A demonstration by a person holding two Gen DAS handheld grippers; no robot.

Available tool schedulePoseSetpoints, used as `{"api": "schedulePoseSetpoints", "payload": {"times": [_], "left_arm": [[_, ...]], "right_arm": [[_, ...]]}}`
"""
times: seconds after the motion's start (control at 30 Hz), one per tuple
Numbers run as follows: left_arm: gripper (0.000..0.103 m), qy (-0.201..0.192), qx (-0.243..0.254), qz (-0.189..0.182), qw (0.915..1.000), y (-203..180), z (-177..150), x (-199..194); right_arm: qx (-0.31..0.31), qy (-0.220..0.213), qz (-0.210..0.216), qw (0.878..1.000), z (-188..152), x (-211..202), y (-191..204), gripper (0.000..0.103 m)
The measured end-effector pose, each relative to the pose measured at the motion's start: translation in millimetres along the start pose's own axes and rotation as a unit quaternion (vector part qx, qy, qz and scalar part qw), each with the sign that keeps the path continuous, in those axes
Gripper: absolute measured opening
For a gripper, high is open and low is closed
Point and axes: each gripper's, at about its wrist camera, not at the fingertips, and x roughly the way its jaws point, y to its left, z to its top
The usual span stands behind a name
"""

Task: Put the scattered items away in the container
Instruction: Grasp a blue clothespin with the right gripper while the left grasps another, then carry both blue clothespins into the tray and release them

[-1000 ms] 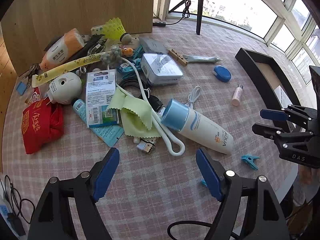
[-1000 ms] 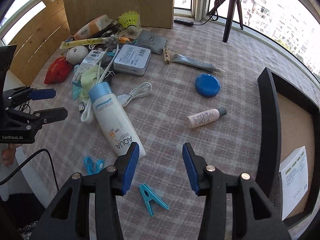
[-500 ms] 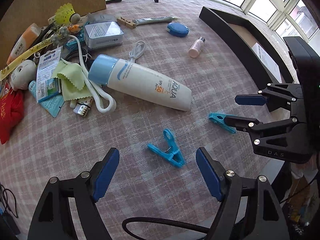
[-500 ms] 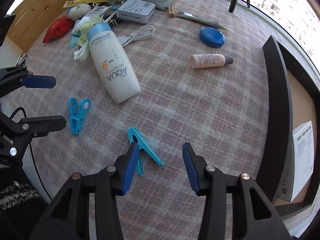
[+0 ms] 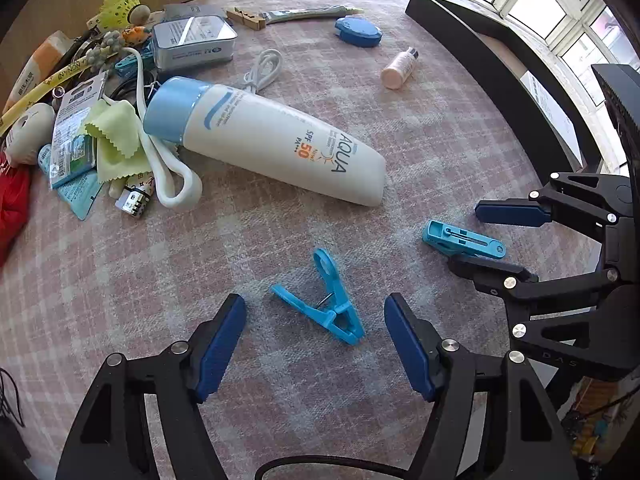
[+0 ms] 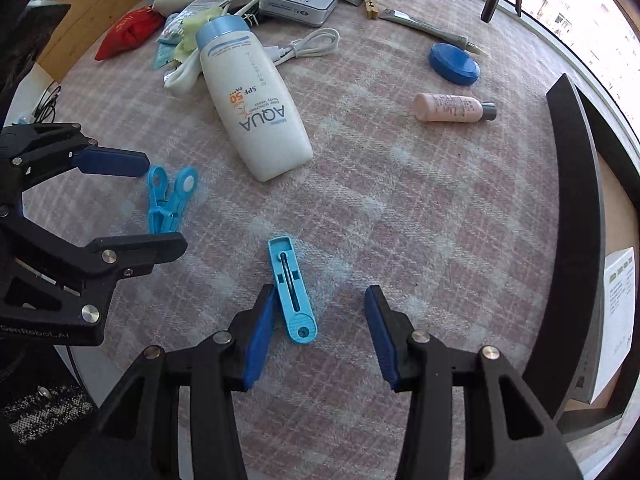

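While our left gripper point(image 5: 316, 344) narrows its jaws around a blue clothespin point(image 5: 332, 308) without touching, we see our right gripper point(image 6: 320, 332) parted beside a second blue clothespin point(image 6: 292, 292), sunscreen bottle point(image 5: 276, 140) nearby, black container point(image 6: 580, 208) at the right edge.

Two clothespins point(image 5: 334, 304) near sunscreen bottle point(image 5: 276, 136)

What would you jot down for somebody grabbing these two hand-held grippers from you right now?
Left gripper: closing around one blue clothespin, not yet pinching it.
Right gripper: open over the other blue clothespin, which lies beside one pad.
Black container: at the right, holding only a white paper.
Left: both pins, sunscreen bottle, pink bottle, blue case and the far pile.
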Motion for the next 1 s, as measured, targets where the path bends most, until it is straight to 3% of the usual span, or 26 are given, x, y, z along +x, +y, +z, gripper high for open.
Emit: {"api": "schedulePoseSetpoints", "payload": {"times": [0.17, 0.33, 0.43, 0.73, 1.0], "left_arm": [[0.051, -0.012, 0.005, 0.016, 0.9998, 1.5, 0.1, -1.0], [0.022, -0.015, -0.015, 0.008, 0.9997, 16.7, -2.0, -5.5], [0.022, -0.016, -0.024, -0.001, 0.9996, 25.2, -3.9, -7.5], [0.022, -0.033, -0.030, -0.009, 0.9990, 39.2, -6.4, -27.8], [0.022, -0.069, -0.001, -0.023, 0.9973, 12.9, 29.9, -58.0]], "right_arm": [[0.006, -0.005, -0.005, 1.000, 0.1, -1.6, -3.1, 0.042], [0.036, -0.013, -0.004, 0.999, -0.6, -6.1, -16.4, 0.018], [0.057, -0.016, 0.001, 0.998, -0.9, -7.9, -25.9, 0.013], [0.096, -0.044, 0.005, 0.994, -13.4, -27.3, -37.0, 0.012], [0.153, -0.085, -0.010, 0.984, -22.1, -59.1, -59.6, 0.012]]}}
